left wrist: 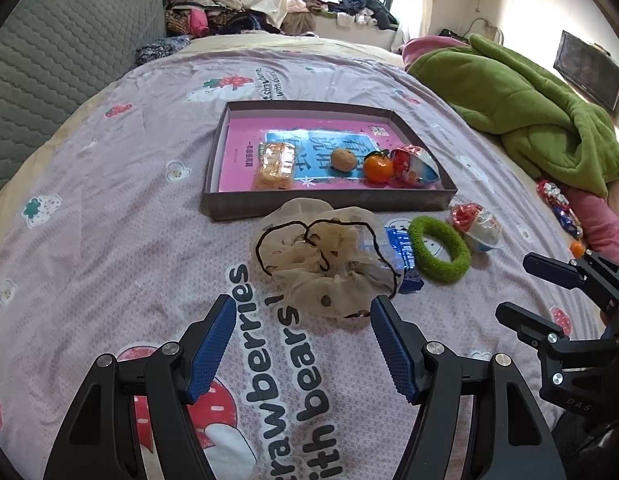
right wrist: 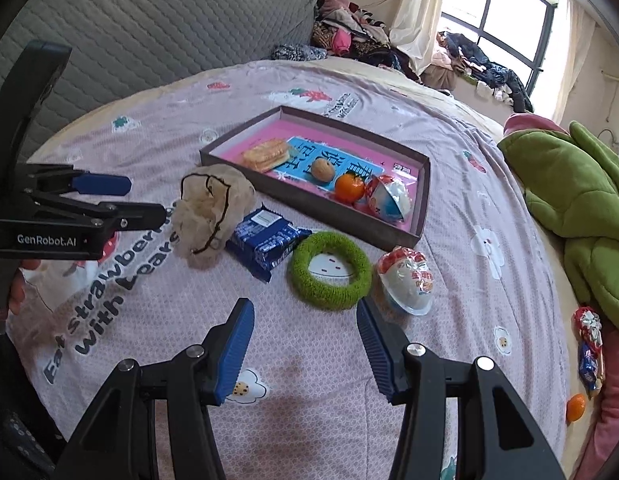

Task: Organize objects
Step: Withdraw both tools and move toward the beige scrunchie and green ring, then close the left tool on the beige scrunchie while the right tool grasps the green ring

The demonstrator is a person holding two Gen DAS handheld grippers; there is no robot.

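On the pink bedspread lies a shallow brown box (left wrist: 213, 168) (right wrist: 423, 200) holding a biscuit pack (left wrist: 274, 166), a walnut (left wrist: 343, 159), a tangerine (left wrist: 378, 167) and a foil-lidded cup (left wrist: 415, 168). In front of it lie a beige mesh scrunchie (left wrist: 329, 256) (right wrist: 211, 212), a blue snack pack (right wrist: 265, 242), a green fuzzy ring (right wrist: 329, 268) (left wrist: 439, 250) and a second foil-lidded cup (right wrist: 407, 280). My left gripper (left wrist: 303, 308) is open just short of the scrunchie. My right gripper (right wrist: 305, 310) is open just short of the green ring, nothing between its pads.
A green blanket (left wrist: 529, 108) is heaped at the right. Wrapped sweets (right wrist: 587, 344) and a loose tangerine (right wrist: 575, 407) lie by the bed's right edge. A grey quilted headboard (right wrist: 149, 28) and piled clothes (left wrist: 213, 4) stand beyond the bed.
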